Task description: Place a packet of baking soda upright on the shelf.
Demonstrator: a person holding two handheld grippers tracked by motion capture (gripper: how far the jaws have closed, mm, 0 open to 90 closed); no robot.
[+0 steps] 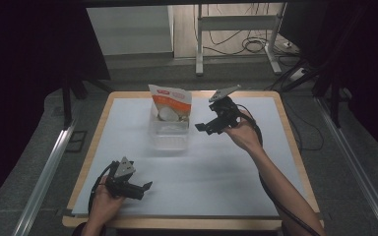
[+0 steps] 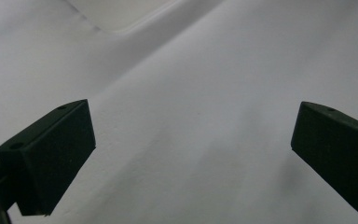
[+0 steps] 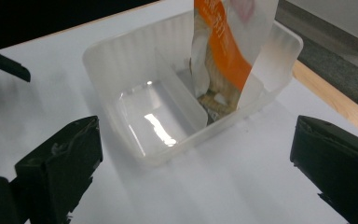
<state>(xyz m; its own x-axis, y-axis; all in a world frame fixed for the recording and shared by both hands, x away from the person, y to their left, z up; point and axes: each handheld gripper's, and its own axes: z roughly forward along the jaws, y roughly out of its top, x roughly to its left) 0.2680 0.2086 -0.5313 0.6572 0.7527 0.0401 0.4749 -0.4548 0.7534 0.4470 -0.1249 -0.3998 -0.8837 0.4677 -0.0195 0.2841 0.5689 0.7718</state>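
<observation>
A clear plastic container (image 1: 169, 133) with an inner divider stands on the white mat at the table's middle back. An orange-and-white snack pouch (image 1: 170, 104) stands upright in its far compartment; the near compartment holds nothing. In the right gripper view the container (image 3: 135, 98) and the pouch (image 3: 233, 42) lie just ahead of the jaws. My right gripper (image 1: 203, 127) hovers open just right of the container, with nothing between its jaws. My left gripper (image 1: 145, 188) rests low at the front left, open over bare mat (image 2: 205, 116).
The white mat (image 1: 216, 167) covers most of the wooden table (image 1: 295, 147). Beyond the far edge are a metal desk frame (image 1: 236, 34) and cables on the floor. An aluminium rail (image 1: 44, 172) runs along the left side.
</observation>
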